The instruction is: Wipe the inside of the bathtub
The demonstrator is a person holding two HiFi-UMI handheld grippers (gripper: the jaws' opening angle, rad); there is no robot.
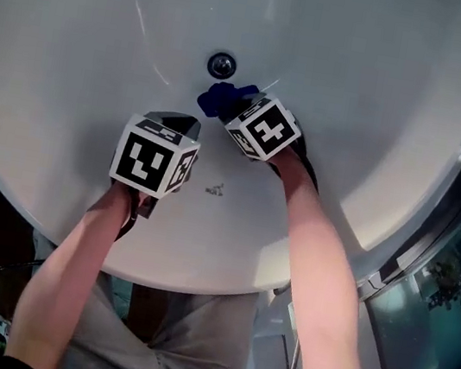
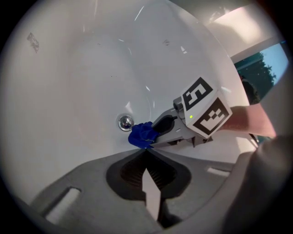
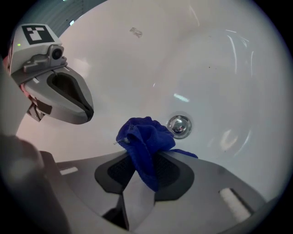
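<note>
We are grasping the blue cloth point(image 3: 145, 137) in the right tongs point(image 1: 231, 103), low inside the bathtub point(image 1: 370, 80) just beside the drain point(image 1: 221, 65). The left tongs point(image 2: 146, 153) are clenched on nothing. We are aiming for firm pressure and overlapping strokes around the drain.

Both arms bare and extended forward: left forearm point(image 1: 65, 283), right forearm point(image 1: 321, 273). The left gripper point(image 2: 145, 151) has its jaws pressed together with nothing between them. The right gripper point(image 3: 143, 160) has its jaws clamped on a bunched blue cloth point(image 3: 145, 135). It sits farther and to the right of the other, near it but not touching.
</note>
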